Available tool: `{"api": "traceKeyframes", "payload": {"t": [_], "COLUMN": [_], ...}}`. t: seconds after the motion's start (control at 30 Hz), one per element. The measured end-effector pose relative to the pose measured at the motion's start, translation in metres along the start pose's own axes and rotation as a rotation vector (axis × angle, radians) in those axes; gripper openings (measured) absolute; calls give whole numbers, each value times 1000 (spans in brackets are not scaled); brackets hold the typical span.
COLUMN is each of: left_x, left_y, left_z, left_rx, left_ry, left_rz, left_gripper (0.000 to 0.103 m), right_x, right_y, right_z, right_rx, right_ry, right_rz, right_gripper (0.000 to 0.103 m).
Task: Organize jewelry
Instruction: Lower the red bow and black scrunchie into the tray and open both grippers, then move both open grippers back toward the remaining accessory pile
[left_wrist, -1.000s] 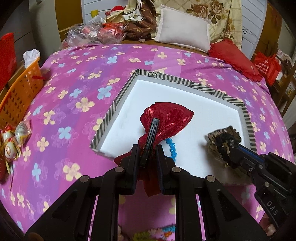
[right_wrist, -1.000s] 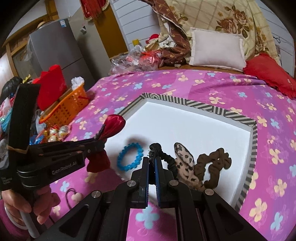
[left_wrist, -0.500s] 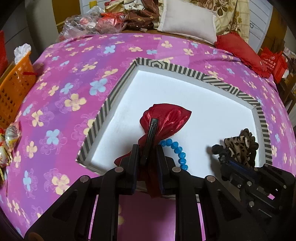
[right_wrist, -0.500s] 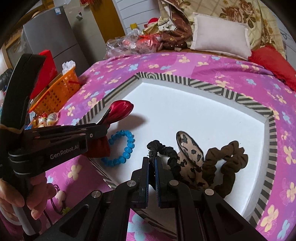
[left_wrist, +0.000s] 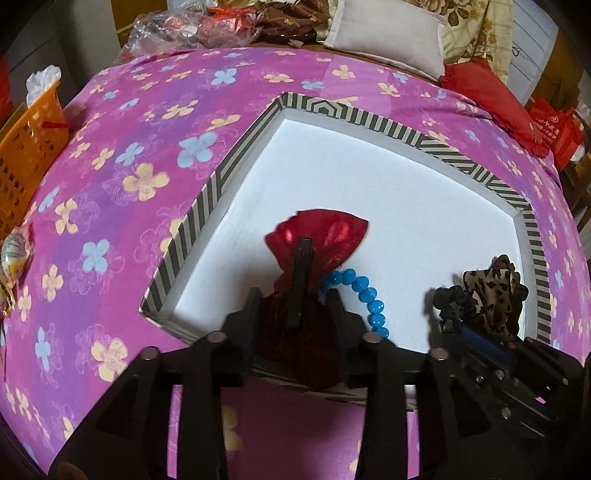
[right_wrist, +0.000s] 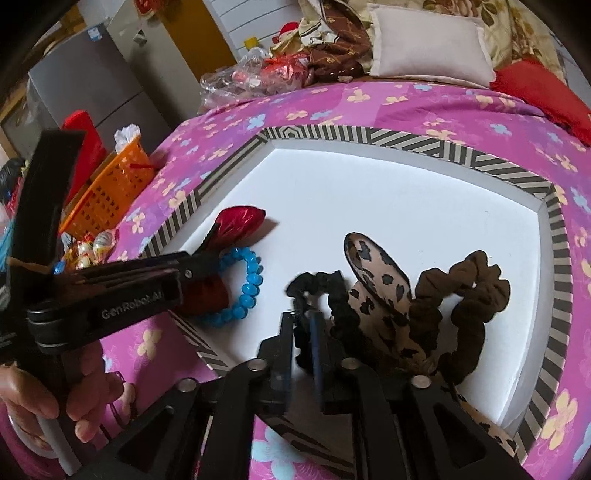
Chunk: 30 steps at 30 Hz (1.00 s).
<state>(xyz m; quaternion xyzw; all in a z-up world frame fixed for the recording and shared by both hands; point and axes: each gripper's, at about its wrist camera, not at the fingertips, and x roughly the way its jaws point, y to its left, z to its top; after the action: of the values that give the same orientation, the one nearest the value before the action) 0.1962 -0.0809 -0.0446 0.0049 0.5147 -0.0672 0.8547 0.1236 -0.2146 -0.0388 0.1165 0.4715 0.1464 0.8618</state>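
A white tray with a striped rim (left_wrist: 221, 177) (right_wrist: 406, 138) lies on the pink flowered bedspread. My left gripper (left_wrist: 295, 306) (right_wrist: 197, 264) is opening; the red bow hair clip (left_wrist: 317, 236) (right_wrist: 240, 221) lies on the tray floor between its spread jaws, untouched by the pads. A blue bead bracelet (left_wrist: 365, 291) (right_wrist: 247, 288) rests beside the bow. My right gripper (right_wrist: 301, 325) (left_wrist: 448, 317) is opening too, with the black scrunchie (right_wrist: 332, 291) (left_wrist: 447, 295) loose between its jaws. A leopard scrunchie (right_wrist: 376, 273) (left_wrist: 495, 284) and a brown scrunchie (right_wrist: 472, 291) lie right of it.
An orange basket (left_wrist: 26, 147) (right_wrist: 110, 192) stands off the bed's left side, with wrapped sweets (right_wrist: 88, 251) near it. Pillows (left_wrist: 388, 37), a red cushion (left_wrist: 487, 92) and plastic bags (left_wrist: 177, 29) line the far edge. A hand (right_wrist: 33, 398) holds the left gripper's handle.
Both grippers sank toward the tray's near edge. The left jaws let go of the red bow and spread wide. The right jaws parted slightly around the black scrunchie.
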Motion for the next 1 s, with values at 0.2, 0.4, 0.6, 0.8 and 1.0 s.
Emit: {"api": "traceKeyframes", "payload": {"t": [0.2, 0.4, 0.6, 0.8, 1.0], "left_x": [-14, -36, -69, -99, -119], "left_y": [4, 10, 15, 12, 15], "left_z": [-3, -8, -36, -78, -123], "left_rx": [-17, -26, 0, 61, 60], "left_ry": [-18, -50, -93, -152, -179], "left_rz": [-21, -24, -6, 53, 74], "left_gripper": [56, 61, 61, 61, 61], "right_x": [-18, -43, -79, -110, -131], "right_y": [3, 11, 16, 23, 38], "right_z": [-5, -11, -33, -68, -99], "right_rx": [9, 3, 12, 15, -4], "right_ry": [-31, -76, -125, -152, -176], "right_rz": [12, -7, -1, -19, -51], "right_gripper": [30, 40, 42, 44, 63]}}
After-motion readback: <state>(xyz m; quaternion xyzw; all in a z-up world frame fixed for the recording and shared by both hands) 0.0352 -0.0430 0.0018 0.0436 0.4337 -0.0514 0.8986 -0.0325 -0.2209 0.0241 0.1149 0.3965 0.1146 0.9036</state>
